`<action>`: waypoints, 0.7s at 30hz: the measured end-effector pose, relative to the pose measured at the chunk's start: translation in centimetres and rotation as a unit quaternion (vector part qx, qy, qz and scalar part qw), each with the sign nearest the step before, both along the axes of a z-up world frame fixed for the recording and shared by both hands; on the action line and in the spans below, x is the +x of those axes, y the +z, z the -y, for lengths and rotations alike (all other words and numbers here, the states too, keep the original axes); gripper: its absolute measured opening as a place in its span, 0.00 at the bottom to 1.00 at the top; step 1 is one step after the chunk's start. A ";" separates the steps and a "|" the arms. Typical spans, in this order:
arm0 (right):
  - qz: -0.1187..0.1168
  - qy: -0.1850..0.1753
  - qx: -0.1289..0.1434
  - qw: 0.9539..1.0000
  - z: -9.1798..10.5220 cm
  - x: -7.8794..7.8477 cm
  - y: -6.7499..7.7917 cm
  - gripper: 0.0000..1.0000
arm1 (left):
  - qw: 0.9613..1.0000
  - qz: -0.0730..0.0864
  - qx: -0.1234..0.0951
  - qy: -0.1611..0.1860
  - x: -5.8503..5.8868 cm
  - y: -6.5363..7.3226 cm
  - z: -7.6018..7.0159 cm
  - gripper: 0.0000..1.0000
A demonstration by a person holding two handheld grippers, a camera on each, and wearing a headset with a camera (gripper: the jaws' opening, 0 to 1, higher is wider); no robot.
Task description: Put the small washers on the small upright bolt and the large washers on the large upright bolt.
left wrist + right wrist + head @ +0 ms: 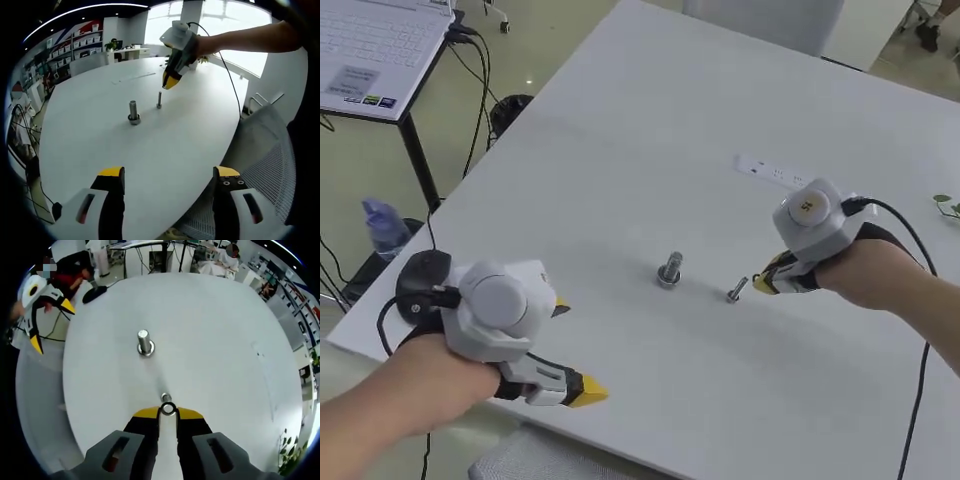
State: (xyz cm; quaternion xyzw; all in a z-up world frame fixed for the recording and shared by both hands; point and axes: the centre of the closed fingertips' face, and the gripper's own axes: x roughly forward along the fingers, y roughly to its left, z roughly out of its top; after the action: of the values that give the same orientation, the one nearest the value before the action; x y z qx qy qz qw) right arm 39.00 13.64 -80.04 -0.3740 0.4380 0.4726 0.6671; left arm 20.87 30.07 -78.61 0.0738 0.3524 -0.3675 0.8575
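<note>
1. Large upright bolt point(669, 270): it stands near the middle of the white bench point(650, 130), long axis vertical, threaded end up. A wider collar sits at its foot. I cannot tell whether this is the bolt head or stacked washers.

2. Small upright bolt point(736, 291): it stands just beside the large bolt, on my right-hand side, also vertical with its tip up.

3. Right claw point(167, 412): the jaws are drawn nearly together and pinch a small washer point(168, 409) between the yellow tips. The washer lies flat, hole facing up, right at the tip of the small upright bolt point(166, 399). Whether it is already threaded on is not resolvable.

4. Left claw point(167, 175): the jaws stand wide apart and hold nothing. It hovers over the near bench edge, well apart from both bolts.

5. View differences:
- The right gripper view alone resolves the washer. From the head view, the right claw point(765, 285) shows only yellow tips next to the small bolt.
- The left gripper view shows both bolts side-on, large point(133, 112) and small point(159, 99), confirming their vertical stance, with the right claw point(167, 82) angled down above the small one.
- The right gripper view shows the large bolt point(145, 342) end-on and the left claw point(50, 325) with its jaws spread.
- The head view adds a laptop point(380, 50) on a side table.
</note>
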 end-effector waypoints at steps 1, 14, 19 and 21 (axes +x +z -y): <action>0.000 0.001 0.000 1.000 -0.1 0.0 0.0 0.13 | 1.000 0.001 0.001 0.000 0.1 0.0 0.0 0.71; -0.009 0.009 -0.004 1.000 -0.9 0.1 -0.5 0.13 | 1.000 -0.003 0.001 -0.003 0.3 -0.2 -0.3 0.79; -0.013 0.010 -0.009 1.000 -0.9 0.3 -0.8 0.13 | 1.000 -0.003 -0.006 -0.003 0.4 -0.4 0.0 0.85; -0.016 0.010 -0.010 1.000 -0.9 0.4 -1.0 0.13 | 1.000 -0.004 -0.005 -0.004 0.3 -0.4 0.0 0.86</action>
State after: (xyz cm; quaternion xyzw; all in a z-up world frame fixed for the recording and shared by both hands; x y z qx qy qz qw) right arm 39.40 14.51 -81.03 -0.3772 0.4493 0.4804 0.6519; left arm 21.20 30.03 -78.98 0.0699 0.3533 -0.3733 0.8549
